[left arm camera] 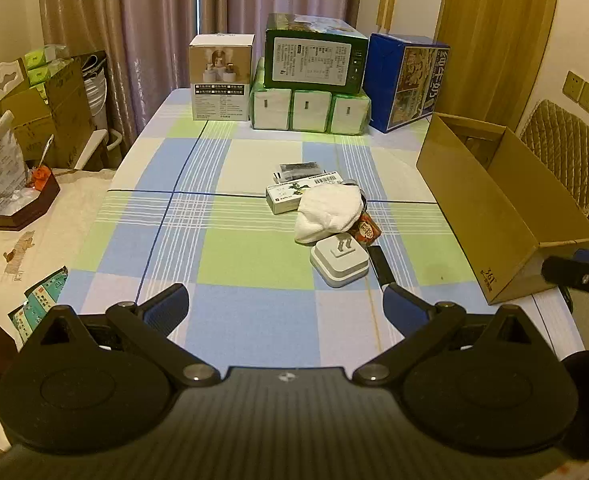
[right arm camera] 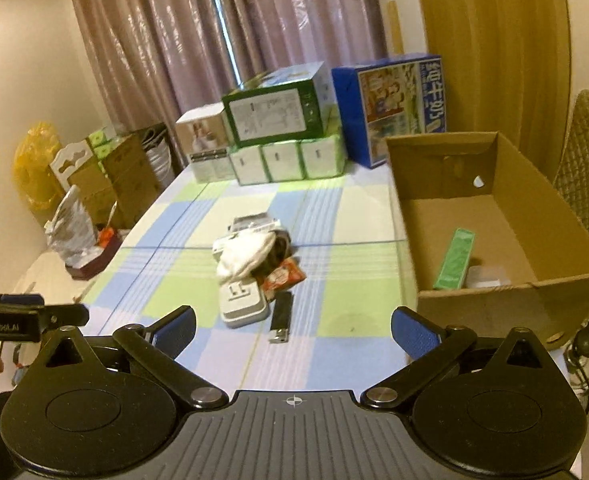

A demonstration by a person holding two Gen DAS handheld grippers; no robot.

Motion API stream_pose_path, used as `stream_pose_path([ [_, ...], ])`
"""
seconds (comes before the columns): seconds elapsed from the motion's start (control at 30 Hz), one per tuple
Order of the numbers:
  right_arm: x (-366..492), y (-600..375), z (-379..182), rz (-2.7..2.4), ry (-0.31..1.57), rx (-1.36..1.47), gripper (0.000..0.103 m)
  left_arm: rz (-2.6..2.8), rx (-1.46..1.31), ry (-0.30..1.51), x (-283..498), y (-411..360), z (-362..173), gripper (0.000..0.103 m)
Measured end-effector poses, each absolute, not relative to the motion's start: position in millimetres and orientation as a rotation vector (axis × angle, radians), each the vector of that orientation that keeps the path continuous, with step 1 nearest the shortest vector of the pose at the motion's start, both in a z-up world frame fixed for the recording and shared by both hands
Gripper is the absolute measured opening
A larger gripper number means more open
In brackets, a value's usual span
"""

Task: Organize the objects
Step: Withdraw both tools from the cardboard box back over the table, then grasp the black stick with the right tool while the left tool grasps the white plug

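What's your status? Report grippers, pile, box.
Left gripper open, empty. Right gripper open, empty. Pile on the table: white cloth, plug adapter. Cardboard box holds green packet. Path unobstructed.

1 cardboard box [right arm camera: 474, 308], 1 white plug adapter [left arm camera: 339, 261], 1 white cloth [left arm camera: 328, 210], 3 tissue packs [left arm camera: 310, 110], 1 lighter [right arm camera: 281, 318]

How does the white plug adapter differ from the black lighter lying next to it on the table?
The white plug adapter is broad, squarish and rounded, with metal prongs pointing up; the black lighter is slim and long, lying flat with a metal end toward the camera. The adapter touches the white cloth heaped behind it; the lighter lies clear of the cloth. Both rest on the checked tablecloth, outside the cardboard box.
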State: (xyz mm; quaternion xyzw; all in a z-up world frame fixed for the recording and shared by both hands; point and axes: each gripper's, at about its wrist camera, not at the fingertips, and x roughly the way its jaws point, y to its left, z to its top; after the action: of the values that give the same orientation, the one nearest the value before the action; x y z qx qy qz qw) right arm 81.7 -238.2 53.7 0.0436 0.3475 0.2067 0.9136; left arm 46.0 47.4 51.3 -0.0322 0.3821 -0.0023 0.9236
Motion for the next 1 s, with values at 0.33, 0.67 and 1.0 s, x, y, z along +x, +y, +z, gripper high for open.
stream_pose_path([
  [0.33, 85.2, -215.6, 34.0, 0.473, 0.752, 0.038, 0.101, -0.041, -0.049, 0.804, 62.2, 45.1, 37.5, 0.102],
  [0.67, 113.4, -194.9, 1.7, 0.496, 0.784, 0.004, 0.088, -0.093, -0.005, 0.841, 105.6, 47.7, 12.7, 0.102],
  [1.0, 160.9, -174.6, -47.9, 0.492, 0.854, -0.019, 0.060, -0.135, 0.030, 0.890, 161.9, 50.6, -32.3, 0.102],
])
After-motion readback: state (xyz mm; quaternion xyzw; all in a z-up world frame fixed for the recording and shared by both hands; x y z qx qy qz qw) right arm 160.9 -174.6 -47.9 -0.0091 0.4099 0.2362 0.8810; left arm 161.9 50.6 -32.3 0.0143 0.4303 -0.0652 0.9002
